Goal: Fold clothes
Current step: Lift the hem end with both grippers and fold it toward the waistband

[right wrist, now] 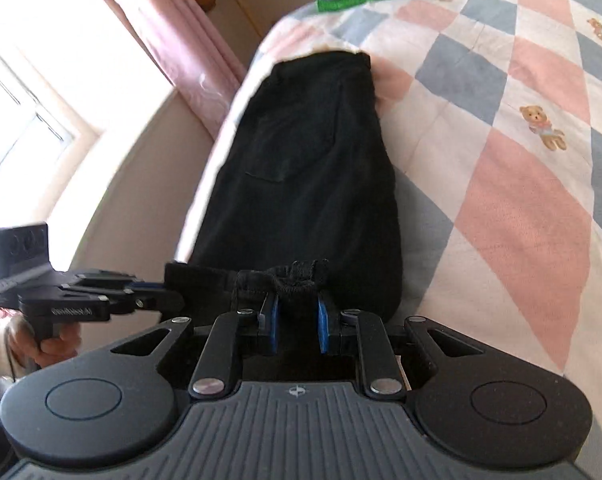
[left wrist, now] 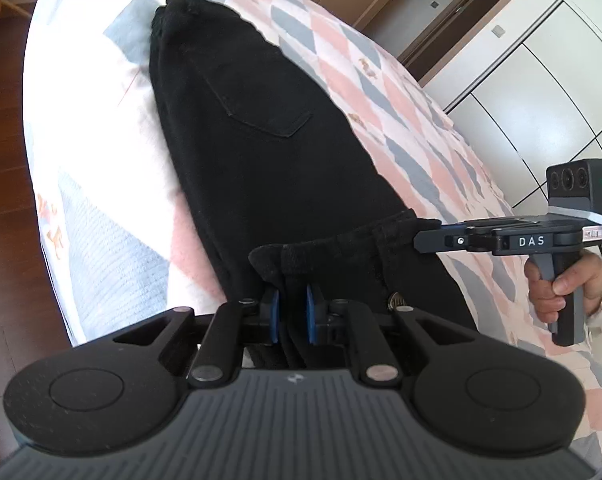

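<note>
Inspecting, we record:
Left gripper [left wrist: 292,312]: pinching the black trousers' [left wrist: 261,140] near hem.
Right gripper [right wrist: 297,320]: pinching same hem alongside.
Trousers: stretched ahead of both grippers on patchwork quilt [right wrist: 501,140].

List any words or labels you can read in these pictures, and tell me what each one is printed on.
"DAS": white letters on the side of the right gripper, seen from the left wrist.
White lettering on the side of the left gripper, seen from the right wrist: too blurred to read.
Small sticker at the right gripper's rear: too small to read.
Nothing readable on the black trousers or quilt.
</note>
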A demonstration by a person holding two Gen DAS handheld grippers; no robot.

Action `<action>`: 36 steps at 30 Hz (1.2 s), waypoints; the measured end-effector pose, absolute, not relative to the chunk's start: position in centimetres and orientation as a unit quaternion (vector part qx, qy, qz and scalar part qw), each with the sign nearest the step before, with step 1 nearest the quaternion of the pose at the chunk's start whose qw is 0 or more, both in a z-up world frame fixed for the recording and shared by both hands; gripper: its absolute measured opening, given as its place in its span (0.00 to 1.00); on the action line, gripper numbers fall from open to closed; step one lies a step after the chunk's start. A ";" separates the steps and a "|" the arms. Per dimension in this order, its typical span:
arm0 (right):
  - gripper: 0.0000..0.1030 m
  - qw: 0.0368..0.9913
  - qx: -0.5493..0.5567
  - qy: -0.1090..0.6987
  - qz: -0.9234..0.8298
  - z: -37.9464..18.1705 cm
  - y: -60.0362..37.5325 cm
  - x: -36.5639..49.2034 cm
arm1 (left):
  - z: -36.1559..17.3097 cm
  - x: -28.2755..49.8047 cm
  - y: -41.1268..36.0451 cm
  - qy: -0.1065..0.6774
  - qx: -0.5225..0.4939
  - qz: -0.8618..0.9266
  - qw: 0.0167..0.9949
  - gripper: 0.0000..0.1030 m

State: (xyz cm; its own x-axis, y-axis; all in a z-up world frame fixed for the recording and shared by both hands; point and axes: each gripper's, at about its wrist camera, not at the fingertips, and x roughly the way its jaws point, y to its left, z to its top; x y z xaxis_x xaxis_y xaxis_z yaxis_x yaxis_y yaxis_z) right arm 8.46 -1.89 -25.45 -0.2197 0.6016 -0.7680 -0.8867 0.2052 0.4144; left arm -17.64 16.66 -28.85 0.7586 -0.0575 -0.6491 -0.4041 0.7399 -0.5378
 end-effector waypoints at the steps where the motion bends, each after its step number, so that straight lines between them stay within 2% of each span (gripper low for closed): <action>1: 0.18 0.608 -0.145 0.486 0.610 -25.9 -1.7 8.5 | -28.8 -17.6 16.6 0.330 -0.345 0.101 0.873 0.09; 7: 0.18 0.622 -0.123 0.484 0.604 -27.0 -1.7 8.9 | -29.2 -17.6 16.7 0.327 -0.353 0.105 0.871 0.10; 13: 0.19 0.626 -0.145 0.484 0.594 -27.8 -0.6 8.7 | -29.7 -17.4 16.8 0.345 -0.352 0.105 0.863 0.12; 15: 0.22 0.632 -0.152 0.487 0.583 -27.9 -0.4 8.6 | -29.1 -17.8 17.1 0.348 -0.345 0.106 0.865 0.13; 17: 0.34 0.643 -0.159 0.486 0.571 -27.5 -0.3 8.3 | -28.0 -18.5 17.5 0.346 -0.330 0.116 0.870 0.13; 19: 0.37 0.658 -0.166 0.474 0.561 -26.7 -0.4 7.6 | -26.7 -19.3 18.0 0.336 -0.309 0.137 0.879 0.13; 24: 0.38 0.719 -0.178 0.393 0.544 -24.1 -1.0 5.1 | -24.7 -18.1 17.2 0.315 -0.246 0.111 0.910 0.13; 27: 0.36 0.698 -0.183 0.386 0.575 -24.9 -0.4 3.9 | -26.8 -15.5 15.1 0.355 -0.181 0.098 0.912 0.16; 30: 0.35 0.701 -0.259 0.363 0.557 -27.4 1.0 2.9 | -29.1 -14.1 14.4 0.379 -0.151 0.108 0.907 0.21; 31: 0.43 0.703 -0.265 0.366 0.550 -28.1 1.3 3.2 | -29.0 -14.1 14.4 0.379 -0.153 0.109 0.906 0.21; 32: 0.46 0.703 -0.259 0.378 0.543 -28.5 1.5 3.7 | -28.6 -14.2 14.3 0.377 -0.151 0.111 0.907 0.21; 36: 0.44 0.732 -0.227 0.371 0.524 -26.0 -0.2 4.2 | -25.0 -16.6 13.1 0.352 -0.130 0.104 0.921 0.16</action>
State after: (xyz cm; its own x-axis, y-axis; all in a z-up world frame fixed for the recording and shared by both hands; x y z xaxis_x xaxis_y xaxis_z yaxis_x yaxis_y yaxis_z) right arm 4.18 -0.21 -25.95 0.1749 0.5992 -0.7813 -0.9361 0.3472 0.0568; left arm -16.56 13.07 -24.96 0.7309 0.1009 -0.6750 -0.2836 0.9445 -0.1659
